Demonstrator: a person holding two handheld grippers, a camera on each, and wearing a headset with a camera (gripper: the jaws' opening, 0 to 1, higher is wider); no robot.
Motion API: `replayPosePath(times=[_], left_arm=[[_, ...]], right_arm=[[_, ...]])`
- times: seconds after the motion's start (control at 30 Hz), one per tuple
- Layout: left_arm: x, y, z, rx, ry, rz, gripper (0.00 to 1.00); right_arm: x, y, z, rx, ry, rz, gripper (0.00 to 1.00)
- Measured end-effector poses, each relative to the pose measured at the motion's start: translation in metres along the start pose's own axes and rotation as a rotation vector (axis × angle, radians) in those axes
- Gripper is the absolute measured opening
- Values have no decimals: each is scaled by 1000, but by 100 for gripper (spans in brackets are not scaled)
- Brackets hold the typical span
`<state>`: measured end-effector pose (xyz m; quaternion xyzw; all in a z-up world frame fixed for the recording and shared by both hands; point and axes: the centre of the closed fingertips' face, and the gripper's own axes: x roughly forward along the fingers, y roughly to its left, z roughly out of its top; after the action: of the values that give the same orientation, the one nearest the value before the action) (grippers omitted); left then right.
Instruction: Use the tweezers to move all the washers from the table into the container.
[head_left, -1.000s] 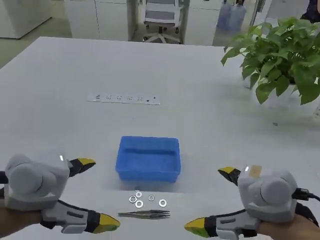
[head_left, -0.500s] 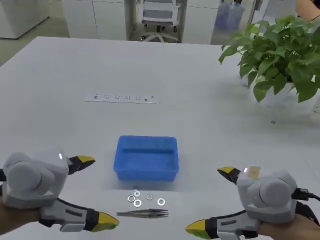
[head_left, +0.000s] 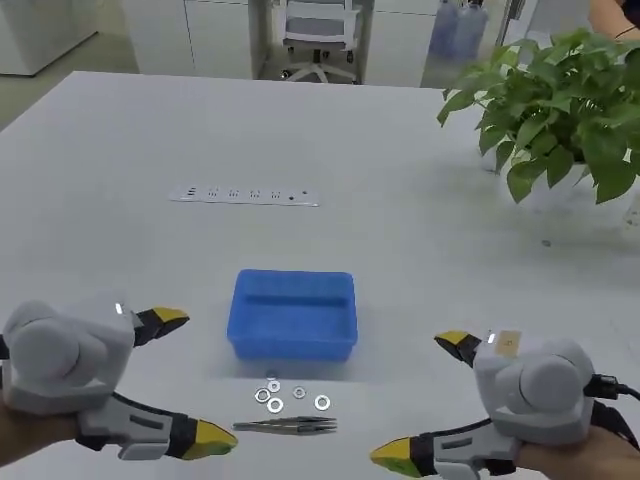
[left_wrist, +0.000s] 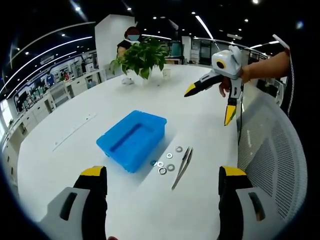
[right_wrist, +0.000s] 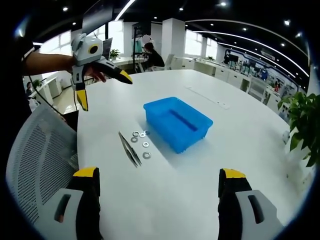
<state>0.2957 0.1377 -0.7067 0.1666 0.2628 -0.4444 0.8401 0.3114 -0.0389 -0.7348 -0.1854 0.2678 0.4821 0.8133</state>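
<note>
Left tool (head_left: 195, 378): yellow-tipped jaws spread wide, nothing between them. It's held over the near-left part of the white bench (head_left: 420, 200).

Right tool (head_left: 418, 399): same state, jaws wide apart and empty, over the near-right part. The left gripper view shows it held up off the bench surface, with a hand wrapped round its grip.

Slim silver metal tweezers (head_left: 285, 426): lying flat on the bench near its front edge, between the two tools and touching neither. Tips closed together as far as I can tell.

Small flat silver metal washers (head_left: 275, 405): I count five in the head view. They sit in a loose cluster on the bench just behind the tweezers, between them and the container. One lies a bit apart on the right side of the cluster. All the washers I can see are on the bench.

Blue rectangular plastic container (head_left: 292, 312): open top, upright, mid-bench, just past the washers and not touching them.

Other items:
- Flat white power strip (head_left: 245, 197): on the bench, well behind the container.
- Green leafy potted plant (head_left: 555, 110): far-right part of the bench.
- White office chair (head_left: 322, 30): beyond the far edge.
- White mesh chair back (left_wrist: 272, 145): at the near edge, seen in both gripper views.
</note>
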Motion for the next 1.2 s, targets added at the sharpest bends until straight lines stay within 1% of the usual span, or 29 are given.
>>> replayPosePath(times=[0.3, 0.47, 0.67, 0.97, 1.2], left_arm=[[1, 0, 0, 1, 2, -3, 98], [1, -1, 3, 0, -10, -9, 99], [1, -1, 4, 8, -7, -14, 99], [0, 1, 6, 13, -11, -20, 99], [0, 0, 5, 28, 0, -33, 99]], right_arm=[[0, 1, -1, -2, 3, 2, 100], [-1, 0, 0, 0, 0, 0, 100], [-3, 0, 2, -6, -7, 1, 100], [-3, -2, 2, -11, -4, 3, 100], [-5, -4, 9, -26, -12, 9, 100]])
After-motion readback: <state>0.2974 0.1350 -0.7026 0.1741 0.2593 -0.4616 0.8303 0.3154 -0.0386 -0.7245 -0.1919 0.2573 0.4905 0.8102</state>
